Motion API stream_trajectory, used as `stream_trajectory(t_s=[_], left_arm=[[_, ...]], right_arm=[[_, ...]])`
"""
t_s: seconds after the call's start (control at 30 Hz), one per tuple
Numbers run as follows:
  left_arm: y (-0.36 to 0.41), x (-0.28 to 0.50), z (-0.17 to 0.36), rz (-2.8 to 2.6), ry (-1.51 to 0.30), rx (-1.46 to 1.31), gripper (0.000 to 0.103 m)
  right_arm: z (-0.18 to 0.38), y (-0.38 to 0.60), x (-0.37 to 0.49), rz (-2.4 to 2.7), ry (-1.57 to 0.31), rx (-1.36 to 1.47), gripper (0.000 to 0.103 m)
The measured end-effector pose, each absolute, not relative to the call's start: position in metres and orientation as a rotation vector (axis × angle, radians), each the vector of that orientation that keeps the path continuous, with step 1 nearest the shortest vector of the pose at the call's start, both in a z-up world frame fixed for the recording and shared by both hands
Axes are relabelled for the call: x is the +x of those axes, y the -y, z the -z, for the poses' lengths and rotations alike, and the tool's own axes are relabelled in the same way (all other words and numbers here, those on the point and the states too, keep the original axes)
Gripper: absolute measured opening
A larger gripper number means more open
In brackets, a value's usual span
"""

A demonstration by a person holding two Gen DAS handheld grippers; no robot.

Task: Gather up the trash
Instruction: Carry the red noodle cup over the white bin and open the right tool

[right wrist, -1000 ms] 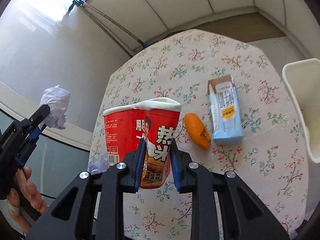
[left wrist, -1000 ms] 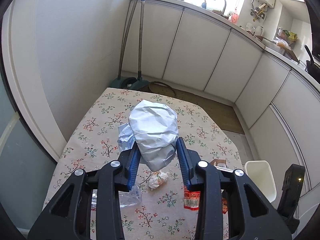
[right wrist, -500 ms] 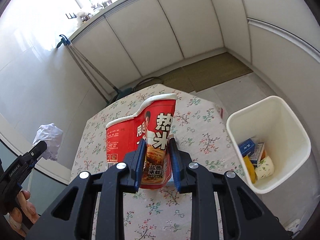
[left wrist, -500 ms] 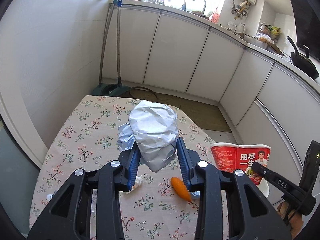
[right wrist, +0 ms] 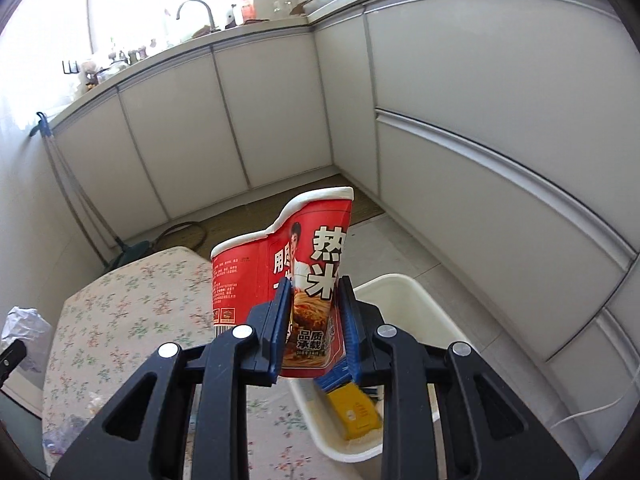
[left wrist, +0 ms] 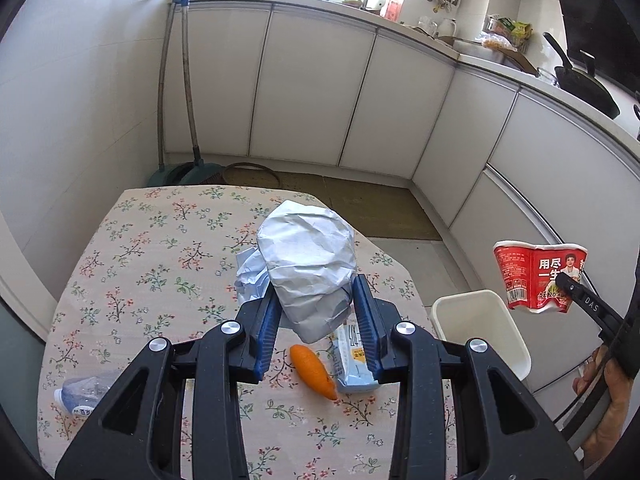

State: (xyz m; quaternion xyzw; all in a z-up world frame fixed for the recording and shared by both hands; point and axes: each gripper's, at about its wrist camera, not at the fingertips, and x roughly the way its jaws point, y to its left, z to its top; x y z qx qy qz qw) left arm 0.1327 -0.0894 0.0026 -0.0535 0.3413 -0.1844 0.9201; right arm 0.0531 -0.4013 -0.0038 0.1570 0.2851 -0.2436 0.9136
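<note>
My left gripper (left wrist: 316,320) is shut on a crumpled white paper ball (left wrist: 308,268) and holds it above the floral table (left wrist: 160,248). My right gripper (right wrist: 314,320) is shut on a squashed red instant noodle cup (right wrist: 296,272), held in the air above the white trash bin (right wrist: 424,308). The cup (left wrist: 538,276) and bin (left wrist: 480,332) also show at the right of the left wrist view. An orange carrot-like piece (left wrist: 312,372), a light blue carton (left wrist: 352,364) and a crushed plastic bottle (left wrist: 84,394) lie on the table.
The bin holds a yellow packet (right wrist: 356,412) and a blue item. White kitchen cabinets (left wrist: 320,96) line the back and right. A broom and dustpan (left wrist: 184,120) lean in the far corner. A mat (left wrist: 360,204) lies on the floor.
My right gripper has carried the noodle cup off the table edge to over the bin. My left gripper still holds the paper ball and has drifted right, showing the bin.
</note>
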Motion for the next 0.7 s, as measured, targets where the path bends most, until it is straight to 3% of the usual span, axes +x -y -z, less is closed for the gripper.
stream_trajectory(t_s=[0.2, 0.23, 0.27, 0.3, 0.43, 0.7], left_arm=[[0.125, 0.13, 0.009, 0.438, -0.722, -0.061, 0.034], [0.132, 0.13, 0.011, 0.45, -0.726, -0.059, 0.034], [0.137, 0.13, 0.012, 0.459, -0.729, -0.057, 0.034], [0.142, 0.13, 0.013, 0.468, -0.73, -0.055, 0.034], [0.169, 0.129, 0.015, 0.514, -0.733, -0.035, 0.032], [0.239, 0.129, 0.021, 0.624, -0.741, -0.023, 0.03]], right_arm=[[0.022, 0.43, 0.054, 0.613, -0.647, 0.3, 0.027], [0.023, 0.435, 0.054, 0.626, -0.659, 0.299, 0.033], [0.024, 0.437, 0.052, 0.632, -0.665, 0.301, 0.054], [0.023, 0.441, 0.049, 0.648, -0.661, 0.303, 0.062], [0.015, 0.452, 0.035, 0.713, -0.629, 0.265, 0.079], [0.018, 0.491, 0.006, 0.781, -0.643, 0.314, 0.086]])
